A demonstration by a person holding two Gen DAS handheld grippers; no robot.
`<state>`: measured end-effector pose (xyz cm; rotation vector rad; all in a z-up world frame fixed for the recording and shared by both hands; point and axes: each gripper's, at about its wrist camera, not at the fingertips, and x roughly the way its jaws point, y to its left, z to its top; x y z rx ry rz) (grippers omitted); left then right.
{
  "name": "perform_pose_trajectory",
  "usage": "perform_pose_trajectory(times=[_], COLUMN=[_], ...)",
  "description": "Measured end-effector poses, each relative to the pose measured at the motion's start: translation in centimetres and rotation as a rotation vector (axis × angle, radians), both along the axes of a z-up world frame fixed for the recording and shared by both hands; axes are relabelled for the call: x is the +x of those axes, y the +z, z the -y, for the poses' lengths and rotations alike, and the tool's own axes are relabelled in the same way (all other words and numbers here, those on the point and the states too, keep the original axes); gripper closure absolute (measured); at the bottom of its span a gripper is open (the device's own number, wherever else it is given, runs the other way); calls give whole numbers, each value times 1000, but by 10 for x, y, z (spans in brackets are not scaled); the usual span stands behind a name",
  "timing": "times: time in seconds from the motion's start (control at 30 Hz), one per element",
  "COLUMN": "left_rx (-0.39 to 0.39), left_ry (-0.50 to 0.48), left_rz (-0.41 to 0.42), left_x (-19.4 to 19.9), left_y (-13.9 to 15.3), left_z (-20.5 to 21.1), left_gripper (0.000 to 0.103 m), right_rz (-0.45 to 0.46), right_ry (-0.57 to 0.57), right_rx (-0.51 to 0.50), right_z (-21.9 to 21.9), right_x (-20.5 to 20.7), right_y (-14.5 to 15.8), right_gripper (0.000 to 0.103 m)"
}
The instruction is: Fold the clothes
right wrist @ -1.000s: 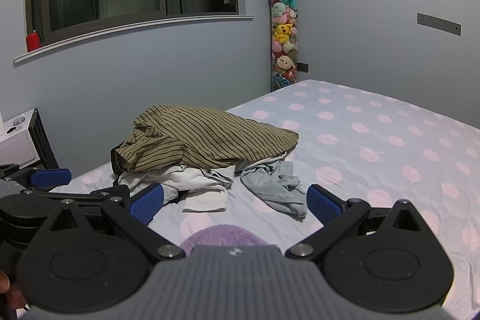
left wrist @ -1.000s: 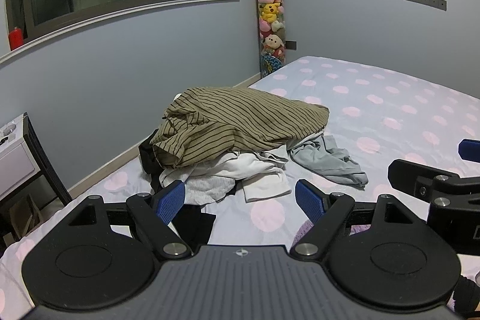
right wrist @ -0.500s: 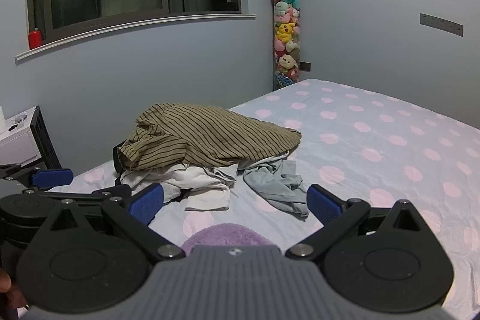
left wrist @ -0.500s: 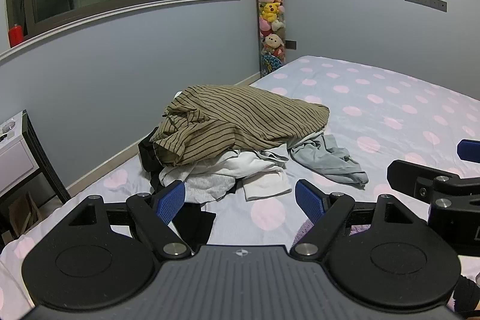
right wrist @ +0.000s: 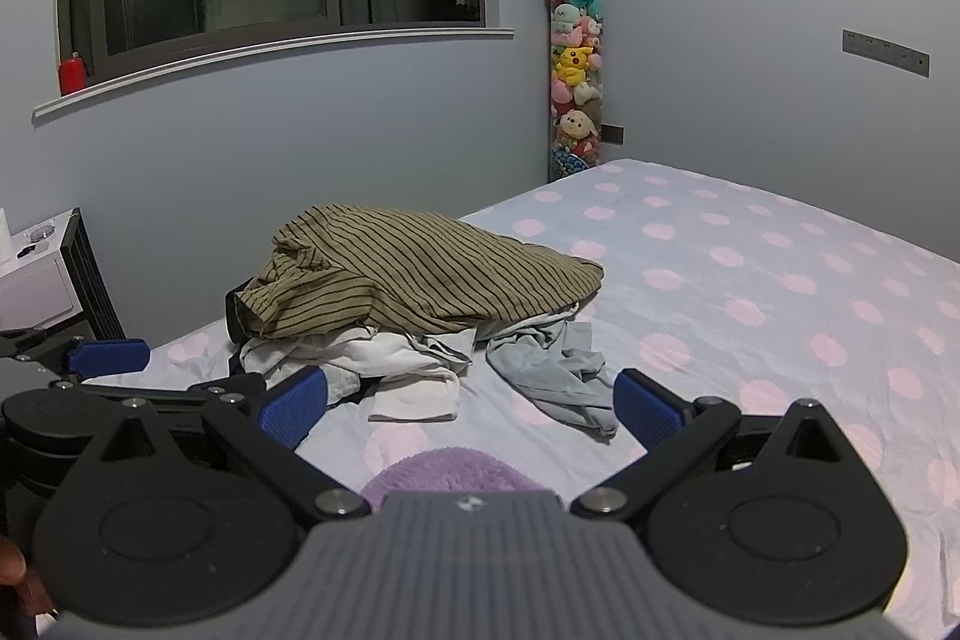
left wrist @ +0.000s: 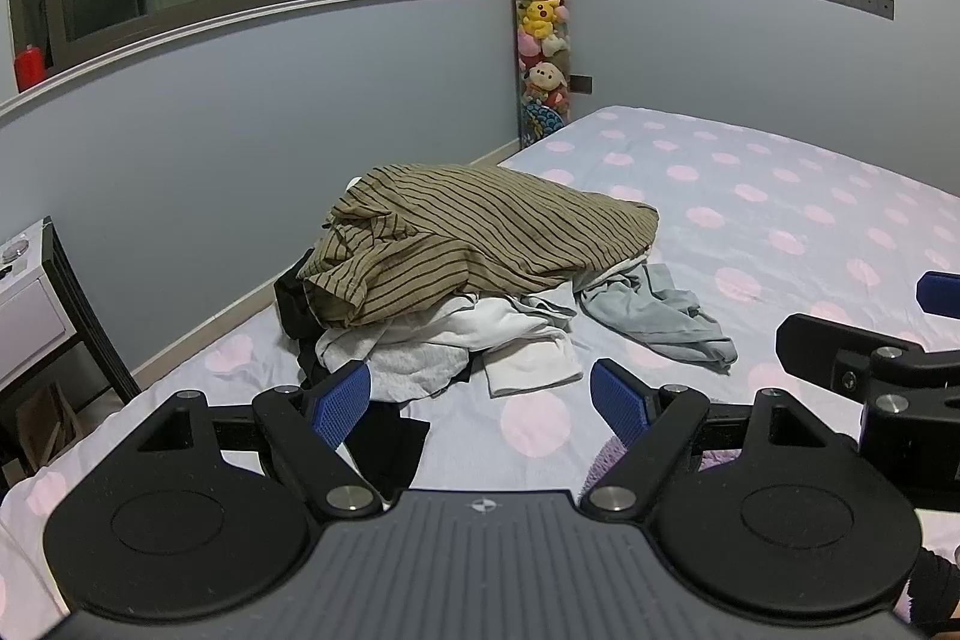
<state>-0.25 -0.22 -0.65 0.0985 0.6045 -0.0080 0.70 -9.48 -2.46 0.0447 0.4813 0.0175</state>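
**Small drift in both views, clothes untouched**

In the right wrist view, the striped brown shirt (right wrist: 420,274) and the grey garment (right wrist: 552,370) ahead of the jaws sit slightly further right and a touch lower than a second ago, and the tube of plush toys (right wrist: 575,58) shifts right by about the same amount. In the left wrist view the clothes pile (left wrist: 468,280) ahead of the jaws rises very slightly in frame. The right gripper (left wrist: 870,370), seen right of the left jaws, edges up a little.
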Motion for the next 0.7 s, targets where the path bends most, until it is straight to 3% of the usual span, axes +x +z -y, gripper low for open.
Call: perform_pose_trajectory(times=[0.47,0.6,0.7], left_rx=[-21,-32,10], left_ry=[1,-11,-23], left_rz=[12,30,60], left_x=[6,12,15], left_y=[-5,-7,-8], left_z=[2,5,10], left_gripper=[23,22,23], right_rz=[9,61,93], right_ry=[7,2,-12], right_rx=[23,16,-2], right_z=[6,10,12], right_x=[7,7,10], right_y=[-5,-8,-9], right_gripper=[1,1,1])
